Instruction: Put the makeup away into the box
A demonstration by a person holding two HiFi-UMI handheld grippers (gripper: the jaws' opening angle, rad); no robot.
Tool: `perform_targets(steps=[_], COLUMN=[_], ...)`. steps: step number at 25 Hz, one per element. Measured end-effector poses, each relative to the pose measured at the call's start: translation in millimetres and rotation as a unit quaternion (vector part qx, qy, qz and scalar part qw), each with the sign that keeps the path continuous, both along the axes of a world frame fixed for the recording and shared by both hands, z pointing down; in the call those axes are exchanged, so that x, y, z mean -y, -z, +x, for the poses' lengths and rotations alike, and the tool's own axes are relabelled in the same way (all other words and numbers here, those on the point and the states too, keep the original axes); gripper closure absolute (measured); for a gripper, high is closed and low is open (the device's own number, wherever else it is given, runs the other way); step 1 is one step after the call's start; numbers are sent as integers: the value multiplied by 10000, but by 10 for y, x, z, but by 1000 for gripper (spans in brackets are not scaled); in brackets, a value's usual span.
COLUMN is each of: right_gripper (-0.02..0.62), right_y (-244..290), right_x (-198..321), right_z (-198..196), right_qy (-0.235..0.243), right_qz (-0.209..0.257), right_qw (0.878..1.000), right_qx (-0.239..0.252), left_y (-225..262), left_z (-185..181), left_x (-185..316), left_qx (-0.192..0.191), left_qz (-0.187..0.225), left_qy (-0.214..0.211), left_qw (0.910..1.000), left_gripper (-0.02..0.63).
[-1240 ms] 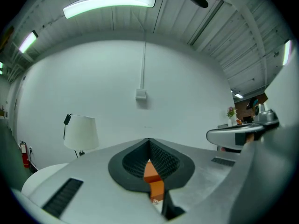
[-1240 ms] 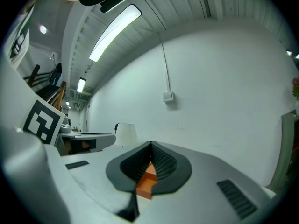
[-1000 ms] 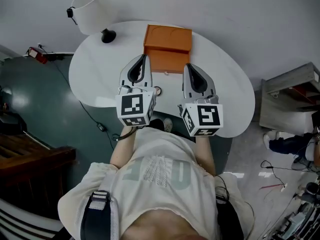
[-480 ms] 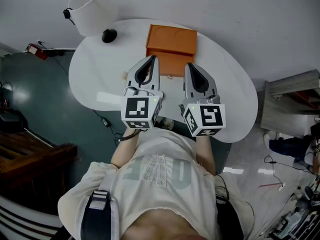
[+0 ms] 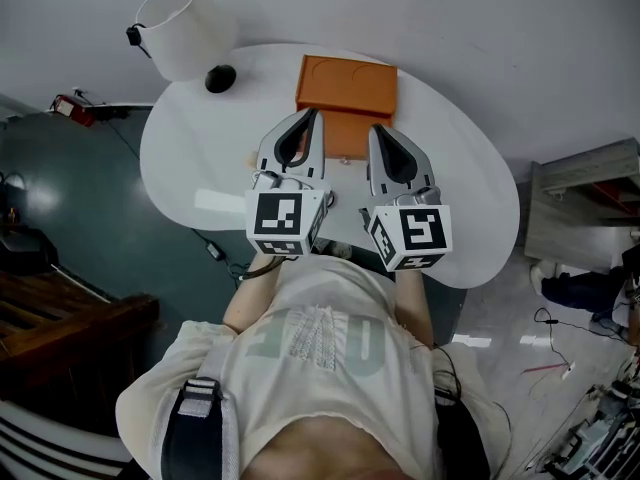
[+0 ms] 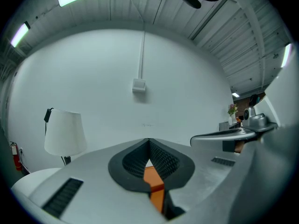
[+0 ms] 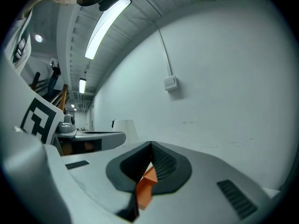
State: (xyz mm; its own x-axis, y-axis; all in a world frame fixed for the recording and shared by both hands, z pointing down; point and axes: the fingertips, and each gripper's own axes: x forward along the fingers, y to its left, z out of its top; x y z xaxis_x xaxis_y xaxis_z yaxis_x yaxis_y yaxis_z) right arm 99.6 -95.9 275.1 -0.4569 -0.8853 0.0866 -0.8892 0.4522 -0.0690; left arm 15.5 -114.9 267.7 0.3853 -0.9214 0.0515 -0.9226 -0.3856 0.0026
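Sliding over since a second back, the left gripper point(image 5: 314, 116) is now sitting closer in beside the right gripper point(image 5: 379, 131), and both are lining up on the front of the box.

Working outward from the pale T-shirt point(image 5: 320, 338) nearest the camera, I'm seeing the two black-and-white marker cubes point(image 5: 286, 223) riding level over the near edge of the white oval table point(image 5: 200, 158). Ahead of them both grippers are pointing flat across the tabletop, side by side but not touching.

In the left gripper view, the left gripper point(image 6: 148, 141) is clenched, with its ribbed pads meeting at the tips and nothing between them. In the right gripper view, the right gripper point(image 7: 150, 146) is likewise clamped shut on nothing. The orange showing in each slit is the box beyond, not something held.

That orange rectangular box point(image 5: 346, 83) is sitting on the far half of the table, just past both sets of tips, and its lid looks closed. I'm reading the paired, level approach as squaring up to its front face, probably to get the lid up before anything goes in.

As for the makeup, I'm not finding it in any view; a tiny speck between the grippers is too small to call.

Further back, the white-shaded lamp point(image 5: 180, 28) is standing at the far left corner, well clear, against the plain white wall point(image 5: 480, 28).
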Motion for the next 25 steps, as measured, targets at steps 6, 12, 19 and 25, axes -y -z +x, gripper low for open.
perform_targets(steps=[6, 12, 19, 25], right_gripper=[571, 322, 304, 304], right_y=[85, -249, -1475, -2441], right_x=[86, 221, 253, 57], right_z=[-41, 95, 864, 1363], right_qy=[31, 201, -267, -468], right_qz=[51, -554, -1755, -2921], right_qw=[9999, 9982, 9776, 9404], right_qx=[122, -140, -1131, -1676], left_y=[54, 6, -166, -265], left_z=[-6, -24, -52, 2], left_x=[55, 76, 64, 105], left_qx=[-30, -22, -32, -11], left_qz=[80, 43, -95, -195], left_qy=[-83, -223, -231, -288], left_qw=[9999, 9997, 9997, 9994], left_gripper=[600, 600, 600, 600])
